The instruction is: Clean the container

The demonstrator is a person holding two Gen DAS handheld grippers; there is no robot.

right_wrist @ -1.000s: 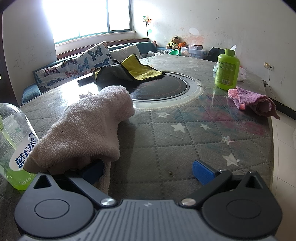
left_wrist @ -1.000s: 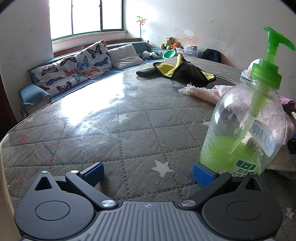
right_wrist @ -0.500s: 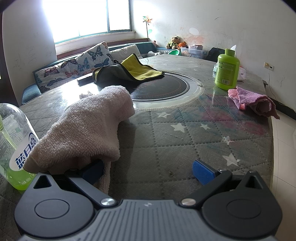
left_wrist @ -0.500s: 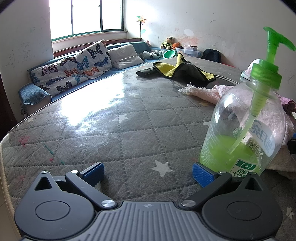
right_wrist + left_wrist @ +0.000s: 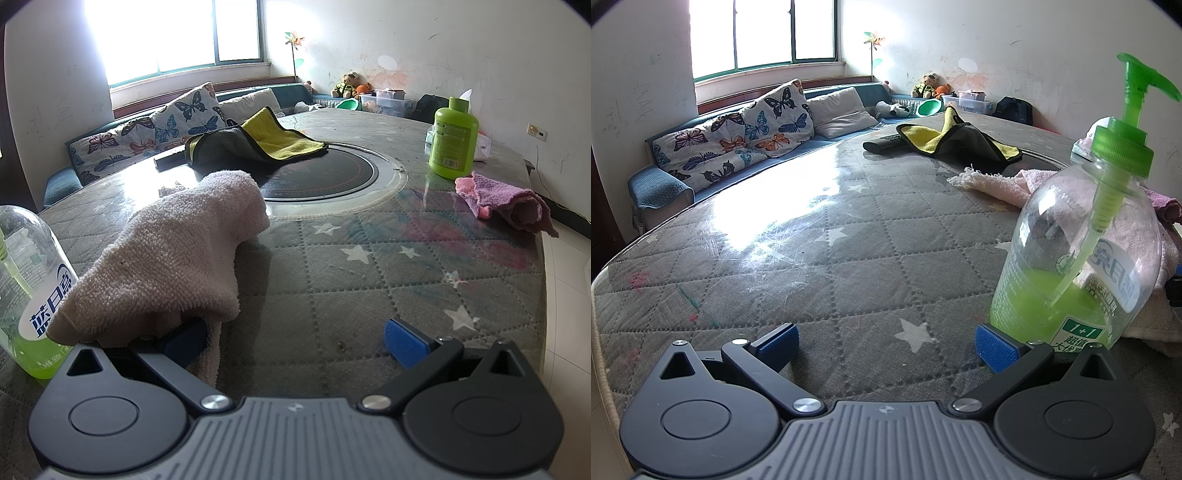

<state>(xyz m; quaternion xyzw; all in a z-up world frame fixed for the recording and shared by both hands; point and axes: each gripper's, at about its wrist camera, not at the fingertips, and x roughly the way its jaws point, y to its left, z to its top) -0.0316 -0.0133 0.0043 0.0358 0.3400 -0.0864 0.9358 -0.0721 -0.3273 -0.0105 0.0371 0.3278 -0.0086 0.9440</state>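
**Nothing has shifted in the past second: both tools wait on the counter, cleaning not yet begun.**

Against the frames from a second and half a second ago, nothing has moved. The left hand-held gripper (image 5: 885, 341) rests low on the counter (image 5: 798, 266) with its jaws spread wide and empty; the pump bottle (image 5: 1078, 258), the likely container to clean, stands at near right, just beyond the right-hand blue pad (image 5: 993, 345), not between the two. The right hand-held gripper (image 5: 295, 341) is equally wide apart and grips nothing, though the pale pink towel (image 5: 177, 254) drapes over its left finger, right beside the bottle. I judge this a pause before the first grasp, so the task is barely started.
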